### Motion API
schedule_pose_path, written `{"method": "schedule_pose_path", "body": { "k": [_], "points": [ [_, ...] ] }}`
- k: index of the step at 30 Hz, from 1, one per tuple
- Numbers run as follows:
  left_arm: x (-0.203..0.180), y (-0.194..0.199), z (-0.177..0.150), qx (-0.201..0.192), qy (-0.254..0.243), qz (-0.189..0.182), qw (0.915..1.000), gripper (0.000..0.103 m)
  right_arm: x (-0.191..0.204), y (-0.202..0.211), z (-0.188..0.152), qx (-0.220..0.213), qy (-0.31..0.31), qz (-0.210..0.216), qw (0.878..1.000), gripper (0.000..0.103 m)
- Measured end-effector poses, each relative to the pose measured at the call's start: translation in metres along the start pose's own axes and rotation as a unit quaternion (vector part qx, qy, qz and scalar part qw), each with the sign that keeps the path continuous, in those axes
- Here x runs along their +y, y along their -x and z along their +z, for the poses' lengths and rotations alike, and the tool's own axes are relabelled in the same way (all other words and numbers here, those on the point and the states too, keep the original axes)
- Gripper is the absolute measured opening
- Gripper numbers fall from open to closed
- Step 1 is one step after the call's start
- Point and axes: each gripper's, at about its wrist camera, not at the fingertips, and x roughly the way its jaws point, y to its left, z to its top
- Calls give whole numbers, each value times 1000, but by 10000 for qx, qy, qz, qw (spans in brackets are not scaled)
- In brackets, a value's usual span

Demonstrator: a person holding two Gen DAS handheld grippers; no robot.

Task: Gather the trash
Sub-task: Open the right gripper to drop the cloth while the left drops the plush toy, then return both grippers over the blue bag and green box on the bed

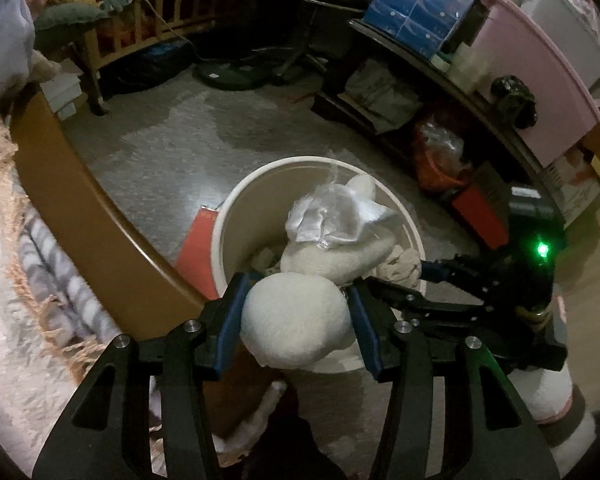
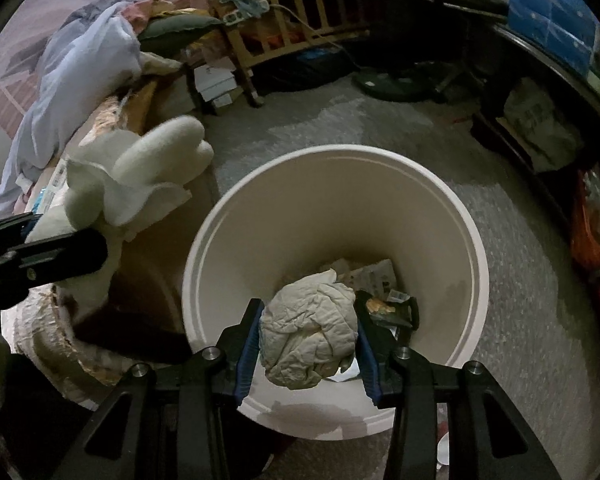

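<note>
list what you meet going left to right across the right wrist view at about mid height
left gripper's dark finger → white plush toy → white bin → crumpled beige paper wad held in the right gripper's jaws → grey floor → orange bag

Dim room; heavy fisheye curvature, black corners. Glare patch on floor (image 1: pixel 204 192). Green LED (image 1: pixel 543 249) flares. Edges soft.

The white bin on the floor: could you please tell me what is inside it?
Inside the white bin, printed paper scraps and a dark wrapper lie at the bottom. The crumpled beige wad held in the right tool covers the rest.
</note>
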Motion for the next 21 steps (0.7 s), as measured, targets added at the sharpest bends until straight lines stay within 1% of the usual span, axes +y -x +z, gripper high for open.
{"method": "schedule_pose_path", "body": {
  "k": [4, 10, 11, 12, 13, 17, 21],
  "points": [
    [5, -1, 2, 19, 121, -174, 9998, 50, -8, -5, 1, -11, -137, 32, 9999, 45],
    [5, 6, 1, -39, 156, -114, 9998, 50, -15, -7, 2, 29, -299, 12, 9995, 49],
    [4, 8, 0, -52, 137, -78, 9999, 50, -14, -8, 2, 51, -310, 9, 9995, 55],
    [4, 10, -2, -63, 125, -49, 9999, 50, -13, -9, 2, 70, -320, 10, 9995, 63],
    [4, 12, -3, -79, 107, -10, 9999, 50, -12, -9, 1, 70, -324, 18, 9994, 67],
    [5, 18, -7, -109, 53, 114, 9999, 50, -8, -8, -2, 52, -319, 72, 9995, 68],
    [10, 26, -13, -214, 33, 319, 9993, 50, -1, -5, -5, 69, -252, 90, 9996, 68]
  ]
}}
